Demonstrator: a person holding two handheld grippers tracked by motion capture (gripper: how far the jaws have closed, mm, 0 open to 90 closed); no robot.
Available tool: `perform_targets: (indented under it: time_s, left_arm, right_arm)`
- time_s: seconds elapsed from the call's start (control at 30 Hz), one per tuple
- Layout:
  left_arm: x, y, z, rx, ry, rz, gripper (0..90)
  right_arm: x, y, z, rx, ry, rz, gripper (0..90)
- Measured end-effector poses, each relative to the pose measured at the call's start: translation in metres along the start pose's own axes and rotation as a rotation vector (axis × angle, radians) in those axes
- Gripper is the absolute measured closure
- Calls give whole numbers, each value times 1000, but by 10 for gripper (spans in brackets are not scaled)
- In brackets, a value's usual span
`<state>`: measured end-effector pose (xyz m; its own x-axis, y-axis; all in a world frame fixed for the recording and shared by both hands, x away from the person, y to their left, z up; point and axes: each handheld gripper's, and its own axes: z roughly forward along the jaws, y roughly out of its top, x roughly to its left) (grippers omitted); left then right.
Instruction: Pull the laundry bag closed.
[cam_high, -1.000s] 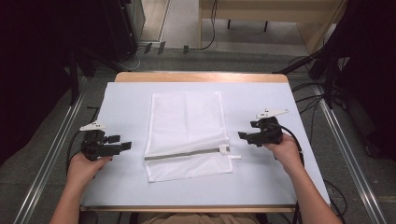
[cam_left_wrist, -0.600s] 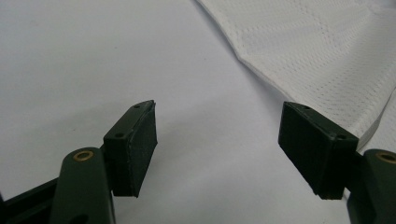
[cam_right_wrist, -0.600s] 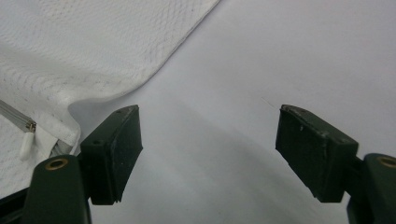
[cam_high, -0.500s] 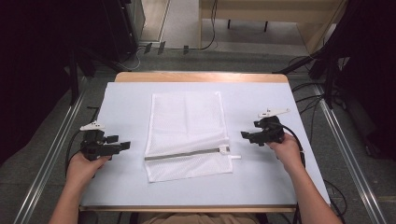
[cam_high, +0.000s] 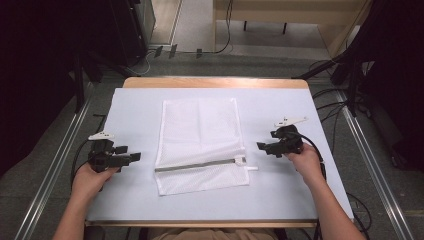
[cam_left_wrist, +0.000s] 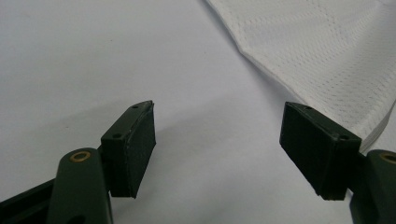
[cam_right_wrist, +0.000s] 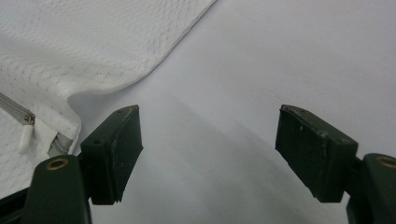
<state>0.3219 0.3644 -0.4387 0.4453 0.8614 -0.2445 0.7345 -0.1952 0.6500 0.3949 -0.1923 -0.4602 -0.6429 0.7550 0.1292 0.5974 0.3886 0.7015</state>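
2 grippers flank 1 white mesh laundry bag (cam_high: 200, 145) that lies flat in the middle of the pale surface (cam_high: 280, 195), and neither is touching it. The left gripper (cam_high: 131, 157) hovers just off the bag's left edge with its fingers (cam_left_wrist: 133, 149) spread wide and nothing between them; in the left gripper view the bag's hem (cam_left_wrist: 261, 70) runs past the far finger. The right gripper (cam_high: 261, 146) sits near the bag's right side, close to the zipper end, with its fingers (cam_right_wrist: 114, 154) likewise spread and empty.

Judging from how things lie, the work on the bag has not really begun: it is flat and unfolded, and its grey zipper (cam_high: 197, 165) appears shut along its whole length, with the white pull tab (cam_high: 248, 167) at the right end. What is left seems to be everything, starting with a first grasp, most likely at the bag's edges or at the pull tab, which lies closest to the right gripper.

Counted: 1 bag, 1 zipper, 1 pull tab, 2 grippers with 2 fingers each, and 2 hands, the left hand (cam_high: 89, 180) and the right hand (cam_high: 304, 162), holding them. Nothing else rests on the surface besides the bag.
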Motion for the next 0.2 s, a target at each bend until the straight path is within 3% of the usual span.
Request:
perform_targets:
  time_s: [0.2]
  left_arm:
    - [0, -1, 3, 10, 5, -11, 262]
  right_arm:
    - [-1, 0, 1, 2, 2, 5, 238]
